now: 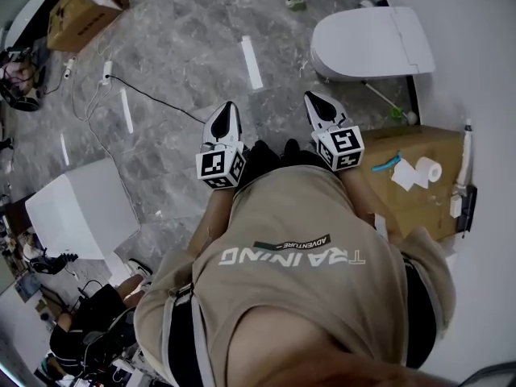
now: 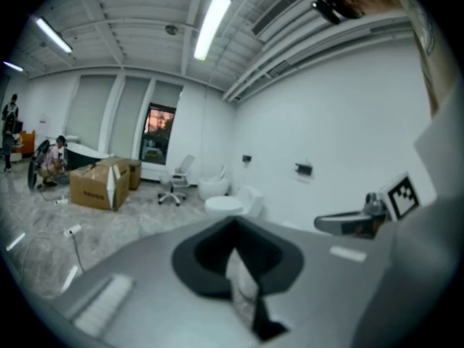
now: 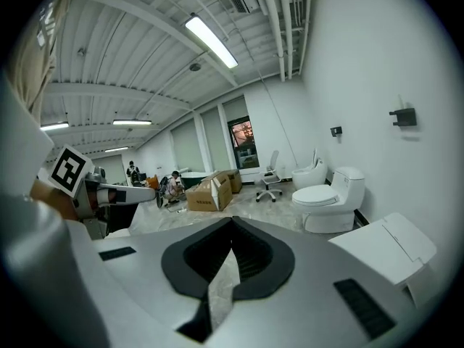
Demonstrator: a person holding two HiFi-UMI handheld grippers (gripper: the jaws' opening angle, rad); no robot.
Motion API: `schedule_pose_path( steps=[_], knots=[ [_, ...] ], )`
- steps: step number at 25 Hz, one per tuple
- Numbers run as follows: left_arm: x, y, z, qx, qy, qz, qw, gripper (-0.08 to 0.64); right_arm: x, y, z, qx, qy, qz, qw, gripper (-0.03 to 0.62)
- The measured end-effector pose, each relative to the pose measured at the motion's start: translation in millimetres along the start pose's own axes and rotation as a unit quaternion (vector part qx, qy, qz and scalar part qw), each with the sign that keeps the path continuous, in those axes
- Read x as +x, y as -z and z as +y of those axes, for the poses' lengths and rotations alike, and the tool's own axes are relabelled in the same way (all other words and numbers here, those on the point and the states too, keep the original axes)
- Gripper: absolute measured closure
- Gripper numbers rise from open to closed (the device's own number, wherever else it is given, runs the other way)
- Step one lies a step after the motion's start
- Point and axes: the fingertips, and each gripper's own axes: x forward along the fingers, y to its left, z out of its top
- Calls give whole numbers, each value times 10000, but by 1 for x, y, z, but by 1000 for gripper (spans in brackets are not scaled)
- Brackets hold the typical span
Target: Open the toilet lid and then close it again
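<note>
Holding left gripper up before the chest, jaws meeting at the tips, gripping nothing. Holding right gripper just beside it, jaws likewise pressed together, carrying nothing. Standing well apart from the toilet lid, lying flat and closed ahead and to the right, near the wall. Judging it a light, rigid, glossy plastic shell turning on a rear hinge, probably slippery against smooth jaws. Favouring the front lip, farthest from the hinge, for hooking under or pinching. Lowering gently, guarding against a slam. Noting cardboard box at far right.
</note>
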Motion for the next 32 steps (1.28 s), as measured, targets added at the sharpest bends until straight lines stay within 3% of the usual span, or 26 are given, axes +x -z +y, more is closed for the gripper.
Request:
schedule_pose_path(
  steps=[10, 21, 25, 32],
  knots=[
    [67, -28, 18, 23, 581, 21, 9983, 557, 63, -24, -23, 83, 356, 77, 9993, 578],
    [134, -80, 93, 418, 1148, -131, 9924, 557, 148, -81, -35, -5, 1021, -129, 9947, 578],
    [155, -87, 115, 744, 1259, -140, 9892, 557, 171, -92, -34, 6, 1129, -179, 9934, 578],
    [194, -88, 122, 715, 1414, -91, 9873, 557, 192, -93, -46, -49, 1182, -17, 9930, 578]
  ],
)
